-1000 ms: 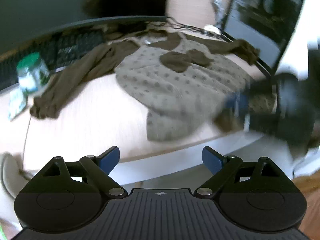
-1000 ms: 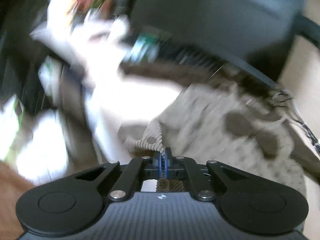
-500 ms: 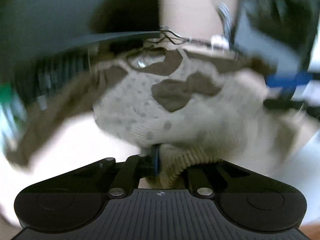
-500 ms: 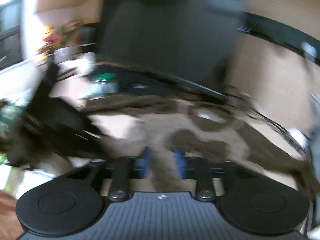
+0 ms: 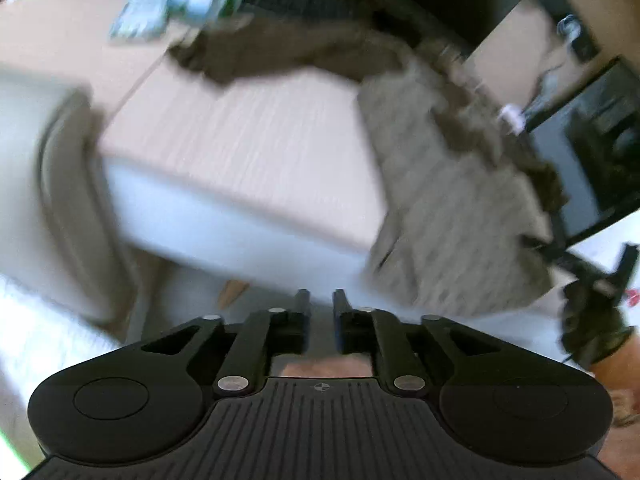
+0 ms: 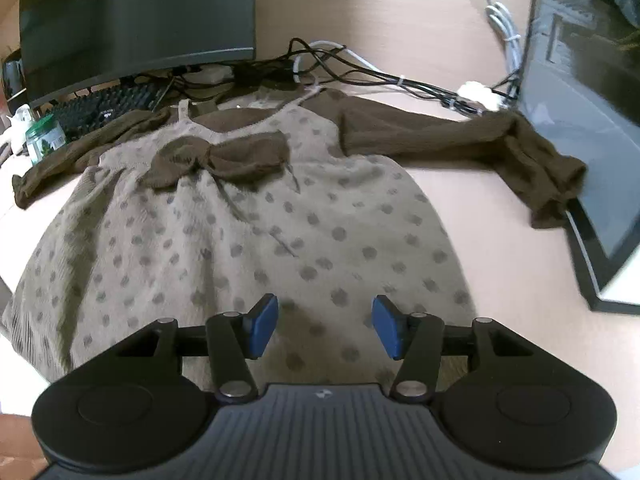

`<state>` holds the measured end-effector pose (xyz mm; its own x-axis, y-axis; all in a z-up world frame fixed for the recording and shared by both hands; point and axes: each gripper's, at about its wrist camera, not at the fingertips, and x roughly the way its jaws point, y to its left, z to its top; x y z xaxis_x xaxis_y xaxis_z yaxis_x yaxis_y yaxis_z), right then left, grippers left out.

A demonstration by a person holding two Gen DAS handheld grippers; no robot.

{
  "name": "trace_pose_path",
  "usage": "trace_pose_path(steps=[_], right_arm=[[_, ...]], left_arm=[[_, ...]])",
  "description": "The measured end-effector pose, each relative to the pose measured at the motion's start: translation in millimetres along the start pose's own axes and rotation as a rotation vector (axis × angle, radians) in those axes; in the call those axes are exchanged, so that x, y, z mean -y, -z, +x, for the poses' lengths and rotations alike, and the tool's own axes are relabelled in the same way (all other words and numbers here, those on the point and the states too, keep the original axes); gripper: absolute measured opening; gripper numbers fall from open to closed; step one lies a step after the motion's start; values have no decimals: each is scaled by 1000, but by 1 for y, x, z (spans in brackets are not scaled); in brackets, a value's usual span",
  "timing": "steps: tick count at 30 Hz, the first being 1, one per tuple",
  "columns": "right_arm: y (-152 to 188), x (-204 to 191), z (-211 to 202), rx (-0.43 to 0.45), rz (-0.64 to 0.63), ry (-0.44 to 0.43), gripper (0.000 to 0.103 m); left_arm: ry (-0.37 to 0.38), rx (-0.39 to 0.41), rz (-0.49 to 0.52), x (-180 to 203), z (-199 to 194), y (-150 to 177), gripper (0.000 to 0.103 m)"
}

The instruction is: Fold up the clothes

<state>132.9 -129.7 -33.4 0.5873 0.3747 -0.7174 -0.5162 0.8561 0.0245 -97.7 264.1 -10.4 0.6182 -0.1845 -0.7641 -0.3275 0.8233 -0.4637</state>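
While it lies flat on the pale surface, the dotted beige dress shows a dark brown bow at its chest and brown sleeves spread to either side; the right sleeve ends against a dark glass-sided case at the right. The near hem reaches the surface's near edge. The right claw hovers just above the hem, its blue pads well apart and still widening, nothing gripped between them. In the blurred left view the left claw sits off the near edge, left of the dress, its fingers a narrow gap apart and opening, empty. Beyond the dress lie a keyboard, a monitor, tangled cables and a green-lidded jar at far left.
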Motion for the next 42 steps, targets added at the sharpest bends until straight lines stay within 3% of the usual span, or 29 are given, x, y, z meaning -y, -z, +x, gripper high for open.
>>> trace_pose_path(steps=[1,5,8,12,15,20,25,31,36,40,42], right_arm=[[-5,-5,4,5,-3,1,53],[-23,-25,13,13,-5,5,54],[-32,-36,15,14,8,15,59],[-39,-22,10,-1,101,62,59],[-45,-5,9,8,99,124,62],[-67,21,37,32,7,175,62],[-107,24,73,75,-24,68,62],[-131,21,133,-15,37,-74,62],[-112,9,123,-49,-44,-72,62],[-90,5,92,-71,2,-72,62],[-79,10,71,-54,69,-55,54]], left_arm=[[22,23,22,5,-2,-8,52],[145,54,130,41,24,-46,61],[215,79,224,78,65,-73,75],[179,73,274,125,116,-98,80],[179,66,321,143,141,-110,88],[132,58,298,156,172,-125,89],[73,49,275,152,192,-137,90],[84,8,230,139,203,-141,93],[128,-20,223,127,193,-129,93],[168,-25,209,114,175,-108,93],[189,-31,168,107,167,-103,93]])
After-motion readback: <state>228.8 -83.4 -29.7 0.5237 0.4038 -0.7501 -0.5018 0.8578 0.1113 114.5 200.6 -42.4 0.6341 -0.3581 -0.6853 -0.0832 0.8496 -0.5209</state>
